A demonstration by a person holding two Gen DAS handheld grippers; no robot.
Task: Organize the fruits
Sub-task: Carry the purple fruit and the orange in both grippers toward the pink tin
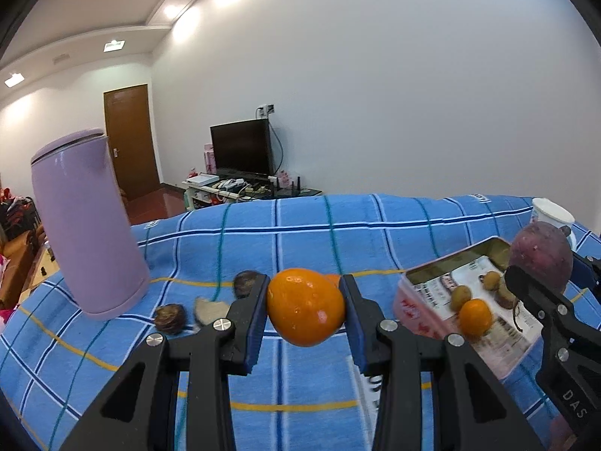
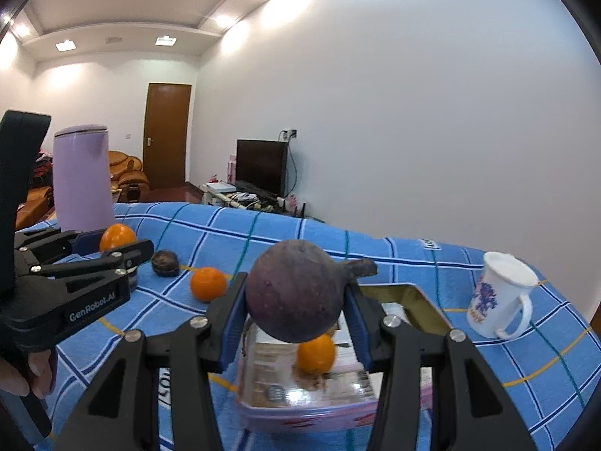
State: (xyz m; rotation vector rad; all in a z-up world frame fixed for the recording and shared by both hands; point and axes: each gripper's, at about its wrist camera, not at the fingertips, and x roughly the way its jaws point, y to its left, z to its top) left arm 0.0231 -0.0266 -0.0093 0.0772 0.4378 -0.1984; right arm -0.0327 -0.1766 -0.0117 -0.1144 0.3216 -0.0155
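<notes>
My left gripper (image 1: 306, 310): clamped on an orange (image 1: 305, 306), held above the blue checked cloth (image 1: 300, 233). My right gripper (image 2: 296, 300): clamped on a dark purple fruit (image 2: 295, 291), poised over the pink tin (image 2: 319, 409). Tin holds a second orange (image 2: 316, 353) and small brownish fruits (image 1: 460, 297). Beyond, on the cloth: loose orange (image 2: 207, 283), dark round fruit (image 2: 164, 262), lilac kettle (image 1: 88, 225), white mug (image 2: 501, 297).

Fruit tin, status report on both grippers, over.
Left gripper shut on orange, short of the tin. Right gripper shut on purple fruit, above the tin. Nothing in the way.
</notes>
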